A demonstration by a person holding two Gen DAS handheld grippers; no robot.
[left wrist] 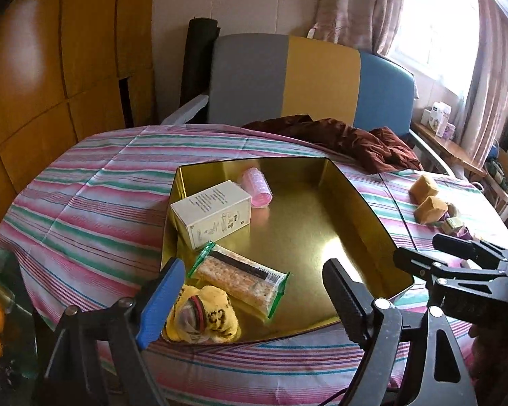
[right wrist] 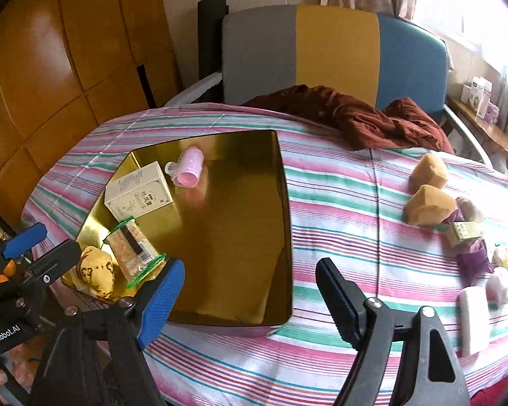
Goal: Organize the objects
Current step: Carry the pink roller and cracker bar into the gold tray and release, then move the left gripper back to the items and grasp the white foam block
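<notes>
My left claw (left wrist: 250, 291) hangs open over the near end of the gold tin (left wrist: 365, 209), nothing between its pads. My right claw (right wrist: 250, 291) is open too and empty, above the tin's near right corner (right wrist: 284, 318).

Inside the tin, all along its left side: a white box (left wrist: 213, 216) toward the far end, a pink roller (left wrist: 257, 187) just beyond it against the box, a cracker packet (left wrist: 240, 279) nearer me, and a yellow pouch (left wrist: 208, 318) in the near left corner, touching the packet.

Right of the tin, well apart on the striped cloth (right wrist: 338, 203), lie two tan sponges (right wrist: 430, 204), a small green box (right wrist: 465, 231), a purple wrapper (right wrist: 474, 258) and a white bar (right wrist: 474, 321).
</notes>
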